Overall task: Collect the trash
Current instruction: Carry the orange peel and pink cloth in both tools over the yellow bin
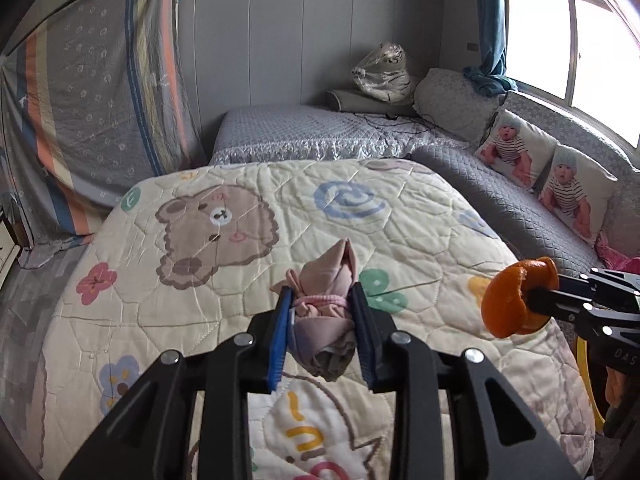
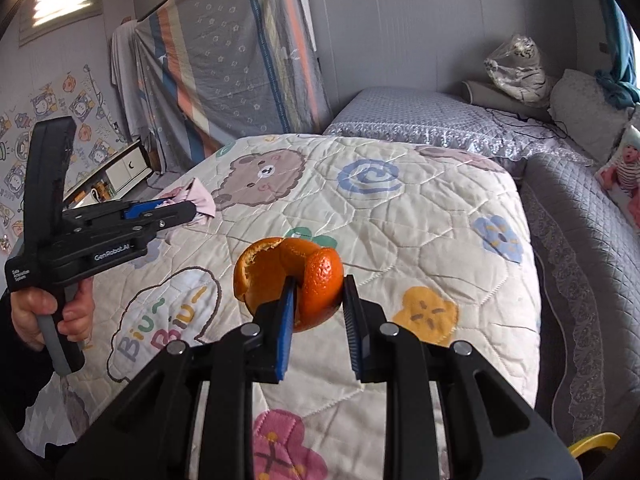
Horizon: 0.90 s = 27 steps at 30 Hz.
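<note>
My left gripper (image 1: 322,300) is shut on a pink tied-up bag of trash (image 1: 328,292), held above the cartoon quilt (image 1: 280,208). The bag also shows in the right wrist view (image 2: 200,200), at the left gripper's (image 2: 176,210) tips. My right gripper (image 2: 319,292) is shut on an orange peel (image 2: 296,276), a curled hollow shell, held above the quilt (image 2: 400,220). In the left wrist view the peel (image 1: 516,296) and the right gripper (image 1: 536,304) appear at the right edge.
The quilt covers a bed or table. A grey sofa (image 1: 500,196) with baby-photo cushions (image 1: 516,148) lies to the right. A grey bed (image 1: 304,132) with a bagged plush toy (image 1: 384,72) is behind. A yellow rim (image 2: 592,442) shows at bottom right.
</note>
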{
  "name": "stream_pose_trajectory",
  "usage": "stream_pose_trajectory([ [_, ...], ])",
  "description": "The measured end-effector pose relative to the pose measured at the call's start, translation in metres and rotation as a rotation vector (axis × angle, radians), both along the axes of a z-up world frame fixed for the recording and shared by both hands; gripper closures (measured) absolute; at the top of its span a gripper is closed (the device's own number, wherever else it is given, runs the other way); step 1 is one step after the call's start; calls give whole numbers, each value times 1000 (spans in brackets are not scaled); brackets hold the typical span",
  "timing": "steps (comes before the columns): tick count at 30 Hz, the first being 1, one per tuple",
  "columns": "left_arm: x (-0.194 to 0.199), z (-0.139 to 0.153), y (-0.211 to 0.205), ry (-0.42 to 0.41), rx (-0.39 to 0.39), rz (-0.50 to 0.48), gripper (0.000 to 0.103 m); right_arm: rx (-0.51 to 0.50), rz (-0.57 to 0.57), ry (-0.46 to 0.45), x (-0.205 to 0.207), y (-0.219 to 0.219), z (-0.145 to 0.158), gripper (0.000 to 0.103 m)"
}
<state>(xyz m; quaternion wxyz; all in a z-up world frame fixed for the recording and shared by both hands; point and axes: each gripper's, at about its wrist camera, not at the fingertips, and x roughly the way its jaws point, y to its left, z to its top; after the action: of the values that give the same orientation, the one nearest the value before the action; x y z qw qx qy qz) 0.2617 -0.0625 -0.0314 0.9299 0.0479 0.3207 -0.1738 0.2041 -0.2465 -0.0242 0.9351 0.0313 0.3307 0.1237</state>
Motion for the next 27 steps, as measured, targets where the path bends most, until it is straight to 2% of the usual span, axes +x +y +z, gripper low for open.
stream_pose_trajectory([
  [5,-43,26,-44,-66,-27,-73,76,-28,-120,-62,-44,-41,16,81],
  [12,-98,39,-121,-114,-28,-227,76,-40,-282,-97,-108,-96,20,81],
  [17,-130,37,-170,-109,-29,-344,76,-50,-417,-92,-152,-134,11,81],
  [27,-172,27,-243,-116,0,-500,75,-110,-647,-68,-223,-189,-11,81],
])
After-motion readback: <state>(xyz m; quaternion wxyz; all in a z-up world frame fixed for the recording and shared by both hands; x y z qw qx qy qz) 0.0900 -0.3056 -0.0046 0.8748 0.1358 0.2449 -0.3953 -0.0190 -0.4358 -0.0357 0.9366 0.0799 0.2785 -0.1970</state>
